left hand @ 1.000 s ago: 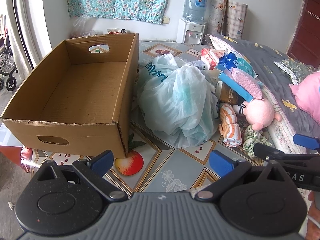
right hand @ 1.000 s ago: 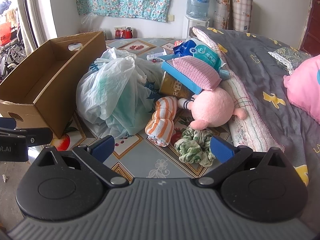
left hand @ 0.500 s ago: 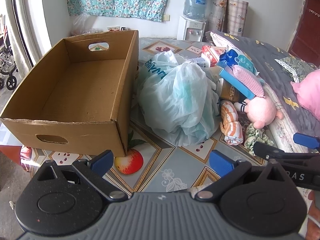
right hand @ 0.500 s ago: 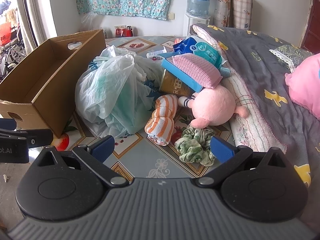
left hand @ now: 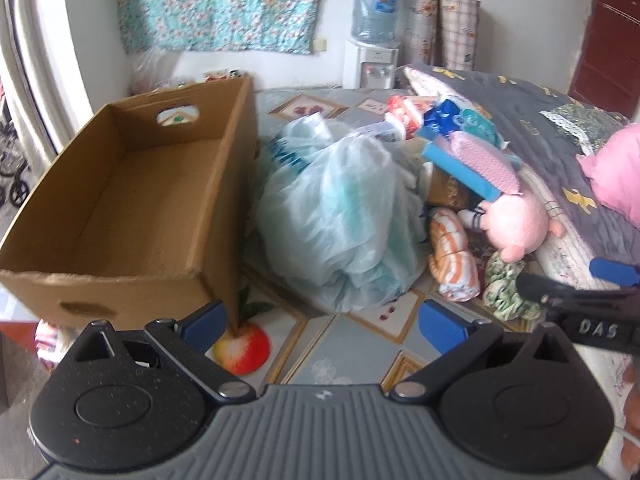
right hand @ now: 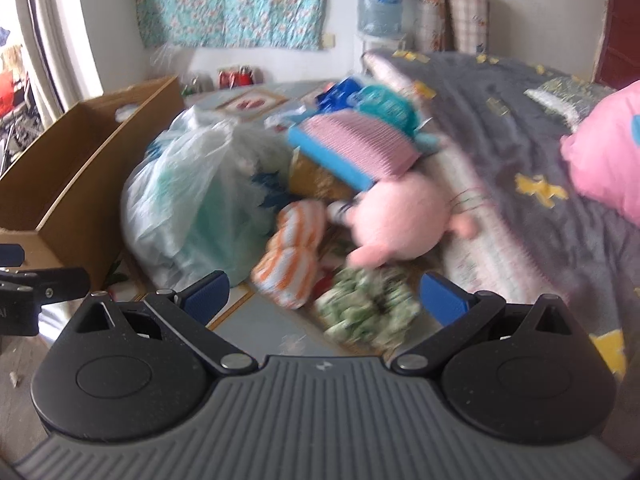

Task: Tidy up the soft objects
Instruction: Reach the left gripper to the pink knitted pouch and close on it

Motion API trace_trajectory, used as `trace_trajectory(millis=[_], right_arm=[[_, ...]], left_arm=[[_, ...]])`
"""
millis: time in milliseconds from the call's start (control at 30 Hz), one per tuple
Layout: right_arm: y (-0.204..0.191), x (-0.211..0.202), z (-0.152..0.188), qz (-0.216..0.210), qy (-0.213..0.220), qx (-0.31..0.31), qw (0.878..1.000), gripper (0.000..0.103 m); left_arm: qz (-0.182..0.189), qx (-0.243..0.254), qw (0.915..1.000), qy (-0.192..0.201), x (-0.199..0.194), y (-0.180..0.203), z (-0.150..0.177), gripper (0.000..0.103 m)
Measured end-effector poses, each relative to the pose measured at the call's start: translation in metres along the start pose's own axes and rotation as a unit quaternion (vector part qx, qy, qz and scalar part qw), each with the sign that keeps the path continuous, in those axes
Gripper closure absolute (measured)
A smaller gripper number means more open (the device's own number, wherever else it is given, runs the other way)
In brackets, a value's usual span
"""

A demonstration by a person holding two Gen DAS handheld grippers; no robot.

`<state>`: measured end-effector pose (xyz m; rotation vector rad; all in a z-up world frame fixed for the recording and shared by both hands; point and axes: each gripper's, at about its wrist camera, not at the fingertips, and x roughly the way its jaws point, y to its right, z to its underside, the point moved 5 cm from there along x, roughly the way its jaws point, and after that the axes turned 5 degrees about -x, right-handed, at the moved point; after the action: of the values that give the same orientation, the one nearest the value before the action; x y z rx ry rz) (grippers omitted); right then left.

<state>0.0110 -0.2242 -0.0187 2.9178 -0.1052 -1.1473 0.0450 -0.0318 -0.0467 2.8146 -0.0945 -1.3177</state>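
Note:
An empty cardboard box stands at the left; it also shows in the right wrist view. Beside it lies a pale plastic bag. Right of the bag are an orange striped cloth roll, a pink plush toy, a green floral scrunchie and a pink knitted piece. My left gripper is open and empty, short of the bag. My right gripper is open and empty, just short of the cloth roll and scrunchie.
A folded grey quilt with a pink pillow lies at the right. Packets and a blue box are piled behind the bag. A water dispenser stands at the back wall. The patterned mat shows below both grippers.
Both grippers have moved forward toward the pile. The right wrist view is now blurred by motion, and the scrunchie and cloth roll sit closer to its fingers. Both stay open.

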Motion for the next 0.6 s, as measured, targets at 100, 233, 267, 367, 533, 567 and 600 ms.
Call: trace_trajectory(millis=[100,233,267,367,533,567,600], right_arm=[[0.024,-0.003,-0.002,0.023,0.031,-0.003,0.999,0.001],[0.058,-0.001,-0.006,0.028,0.05,0.005,0.998,0.001],[0.066,0.0,-0.008,0.022,0.054,0.012,0.998,0.001],[0.089,0.003,-0.024,0.004,0.064,0.019,0.998,0.001],[0.112,0.019,-0.069,-0.052,0.086,0.022,0.995,0.001],[0.116,0.027,-0.079,-0.07,0.083,0.027,0.994,0.001],[0.119,0.037,-0.088,-0.09,0.079,0.029,0.992,0.001]], left_arm=[[0.025,0.012,0.9996,0.012,0.007,0.015,-0.005,0.001],[0.071,0.02,0.9969,0.027,0.016,0.035,-0.015,0.001],[0.079,0.022,0.9961,0.031,0.019,0.04,-0.018,0.001],[0.099,0.032,0.9937,0.044,0.029,0.056,-0.03,0.004],[0.134,0.042,0.9882,0.061,0.05,0.084,-0.056,0.009],[0.144,0.043,0.9865,0.064,0.055,0.09,-0.06,0.011],[0.154,0.043,0.9849,0.067,0.058,0.095,-0.065,0.012]])
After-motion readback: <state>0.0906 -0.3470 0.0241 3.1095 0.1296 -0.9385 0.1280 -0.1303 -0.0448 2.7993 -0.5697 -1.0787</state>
